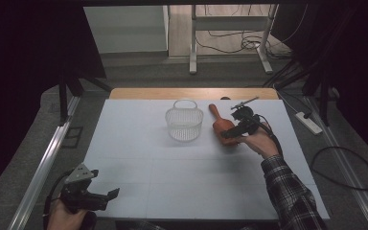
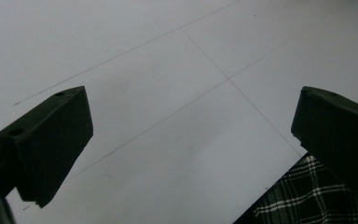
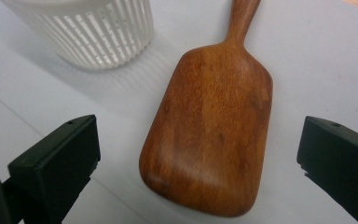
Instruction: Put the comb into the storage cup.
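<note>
A brown wooden spatula [image 1: 219,122] lies flat on the white table, its handle pointing away from me. In the right gripper view its broad blade [image 3: 212,126] lies between the two black jaws, which stand wide apart on either side without touching it. My right gripper [image 1: 233,132] hovers open just above the blade. A white slatted basket [image 1: 184,123] stands upright to the spatula's left, also seen as a ribbed wall [image 3: 98,35]. My left gripper [image 1: 106,195] rests open near the table's front left corner, over bare table surface [image 2: 186,116].
The white table [image 1: 148,158] has a wooden strip [image 1: 191,93] along its far edge. A metal rail [image 1: 40,167] runs along the left side. Cables and a power strip [image 1: 308,122] lie on the floor to the right. A plaid sleeve [image 2: 307,200] shows beneath the left gripper.
</note>
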Motion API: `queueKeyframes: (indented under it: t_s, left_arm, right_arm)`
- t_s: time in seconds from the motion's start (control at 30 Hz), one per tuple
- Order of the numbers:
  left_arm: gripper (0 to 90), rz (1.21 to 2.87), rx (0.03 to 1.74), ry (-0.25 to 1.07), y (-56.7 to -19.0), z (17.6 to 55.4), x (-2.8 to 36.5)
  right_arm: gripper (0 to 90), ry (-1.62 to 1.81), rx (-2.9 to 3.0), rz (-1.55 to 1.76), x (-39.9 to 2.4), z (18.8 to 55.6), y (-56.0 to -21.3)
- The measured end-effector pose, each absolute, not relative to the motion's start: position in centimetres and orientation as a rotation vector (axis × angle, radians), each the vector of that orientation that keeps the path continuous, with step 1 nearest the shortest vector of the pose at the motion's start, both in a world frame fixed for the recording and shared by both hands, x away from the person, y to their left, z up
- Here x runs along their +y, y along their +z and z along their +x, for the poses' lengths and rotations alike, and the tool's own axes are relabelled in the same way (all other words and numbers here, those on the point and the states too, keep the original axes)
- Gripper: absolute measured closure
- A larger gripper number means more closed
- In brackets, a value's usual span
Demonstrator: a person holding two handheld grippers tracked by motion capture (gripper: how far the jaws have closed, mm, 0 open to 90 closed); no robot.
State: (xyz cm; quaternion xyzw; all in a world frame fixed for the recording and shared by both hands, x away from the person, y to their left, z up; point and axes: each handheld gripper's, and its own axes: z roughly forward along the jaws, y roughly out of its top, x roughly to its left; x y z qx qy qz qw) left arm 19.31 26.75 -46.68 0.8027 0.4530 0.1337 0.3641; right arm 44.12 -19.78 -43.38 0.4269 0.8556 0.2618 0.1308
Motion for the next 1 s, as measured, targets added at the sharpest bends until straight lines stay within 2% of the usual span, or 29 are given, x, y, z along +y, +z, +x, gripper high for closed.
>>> queueKeyframes:
  t_s: [0.87,1.0]
  left_arm:
    - [0.0,2.072,1.163,0.341,-46.7,19.3,26.7]
    - [0.0,2.073,1.162,0.340,-46.7,19.3,26.7]
  right_arm:
    - [0.1,0.674,2.522,1.258,-18.1,48.3,-44.9]
    - [7.7,0.662,2.514,1.248,-17.8,48.7,-44.8]
